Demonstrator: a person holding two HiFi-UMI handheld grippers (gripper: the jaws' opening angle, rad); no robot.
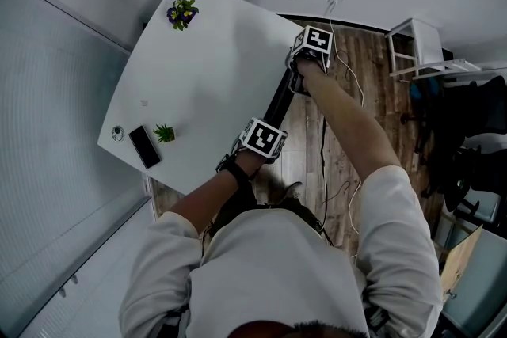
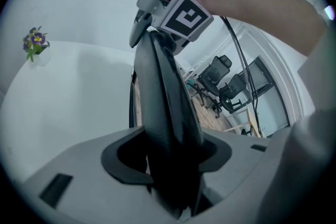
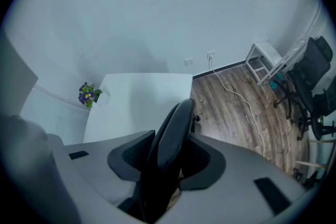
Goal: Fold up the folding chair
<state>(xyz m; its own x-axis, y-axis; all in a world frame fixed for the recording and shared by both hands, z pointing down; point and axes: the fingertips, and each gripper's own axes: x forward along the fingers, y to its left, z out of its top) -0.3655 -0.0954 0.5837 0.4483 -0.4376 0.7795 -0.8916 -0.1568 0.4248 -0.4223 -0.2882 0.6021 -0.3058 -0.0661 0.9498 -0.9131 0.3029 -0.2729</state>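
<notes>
White table [image 1: 214, 67], with purple-and-yellow flowers [image 1: 182, 12] at its 11 o'clock, and a black phone [image 1: 144, 146] plus a little green plant [image 1: 164, 133] around 8 o'clock. Folding chair [image 2: 163, 102] is all black. Floor [image 1: 372, 83] is brown wood grain. Left gripper [image 2: 168, 157] and right gripper [image 3: 168, 160]: grey bodies, black pads, black-and-white square markers on the cubes.

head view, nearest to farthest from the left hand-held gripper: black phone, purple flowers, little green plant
1. little green plant, left of the left hand-held gripper
2. black phone, just beyond the plant
3. purple flowers, far corner
</notes>
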